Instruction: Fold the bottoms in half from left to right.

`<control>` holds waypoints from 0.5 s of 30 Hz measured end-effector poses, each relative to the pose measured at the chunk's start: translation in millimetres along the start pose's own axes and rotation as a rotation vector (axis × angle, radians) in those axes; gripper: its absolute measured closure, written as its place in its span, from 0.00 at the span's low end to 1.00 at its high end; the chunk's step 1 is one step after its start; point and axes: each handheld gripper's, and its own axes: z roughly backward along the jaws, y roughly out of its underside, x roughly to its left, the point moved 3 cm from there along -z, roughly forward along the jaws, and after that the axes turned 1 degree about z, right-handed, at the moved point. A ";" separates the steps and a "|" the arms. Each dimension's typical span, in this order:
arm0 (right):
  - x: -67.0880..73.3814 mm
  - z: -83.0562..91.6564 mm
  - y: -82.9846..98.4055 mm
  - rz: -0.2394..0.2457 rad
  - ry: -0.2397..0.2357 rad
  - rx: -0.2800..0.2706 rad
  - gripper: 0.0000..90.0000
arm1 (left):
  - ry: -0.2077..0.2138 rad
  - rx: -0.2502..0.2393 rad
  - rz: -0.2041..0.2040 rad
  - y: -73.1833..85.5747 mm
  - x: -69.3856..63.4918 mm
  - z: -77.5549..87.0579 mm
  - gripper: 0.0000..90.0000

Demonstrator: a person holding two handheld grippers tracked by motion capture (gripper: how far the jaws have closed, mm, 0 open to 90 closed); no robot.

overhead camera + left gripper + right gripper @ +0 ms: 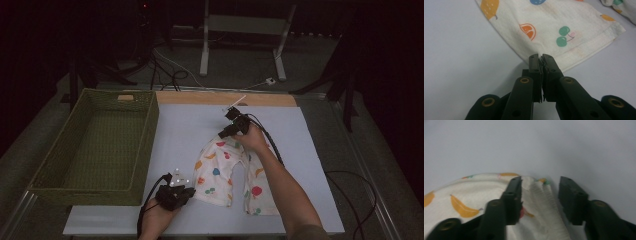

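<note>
Dim room, dark floor with cables and a metal stand behind the pale table (185,130). High view: woven green basket (100,145) sits on the table's left part, open side up. White fruit-print baby pants (230,172) lie flat near the table's middle, waistband away from the person, two legs toward the person. Left gripper (186,191) is low at the near edge, its tips at the hem of the left pant leg, left hand (160,217) under it, cable looping beside. Right gripper (231,130) is at the waistband end of the pants, right hand (252,137) on it, forearm lying across the right leg, cable trailing off to the right.

Left gripper view: left gripper (541,58) jaws pressed together, clamped on the edge of the pants (554,27) close to the hem corner; a small bit of cloth is pinched between the tips. Cherry and orange-slice prints sit just beyond. Bare table (461,62) to the left.

Right gripper view: right gripper (541,186) jaws stand apart, straddling the ribbed waistband of the pants (474,192). One jaw rests on the fabric, the other is just off its edge over the table (549,145). Pads not pressing the cloth from both sides; nothing gripped. Banana print near the left jaw. View is somewhat blurred.
</note>
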 end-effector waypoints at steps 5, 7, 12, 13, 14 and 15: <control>-0.2 -5.8 3.3 0.005 -0.012 0.005 0.88 | 0.036 -0.006 0.012 -2.9 -1.6 0.2 0.98; 0.2 -4.1 3.1 -0.001 -0.021 0.000 0.93 | 0.042 -0.014 0.007 -6.4 -3.6 1.8 0.98; 0.6 6.8 1.7 0.020 -0.023 -0.006 0.94 | 0.077 -0.038 0.008 -13.7 -11.2 3.1 0.98; 0.6 6.8 1.7 0.020 -0.023 -0.006 0.94 | 0.077 -0.038 0.008 -13.7 -11.2 3.1 0.98; 0.7 10.8 2.4 0.019 -0.025 -0.015 0.94 | 0.089 -0.036 -0.001 -16.0 -14.6 3.2 0.98; 0.7 10.8 2.4 0.019 -0.025 -0.015 0.94 | 0.089 -0.036 -0.001 -16.0 -14.6 3.2 0.98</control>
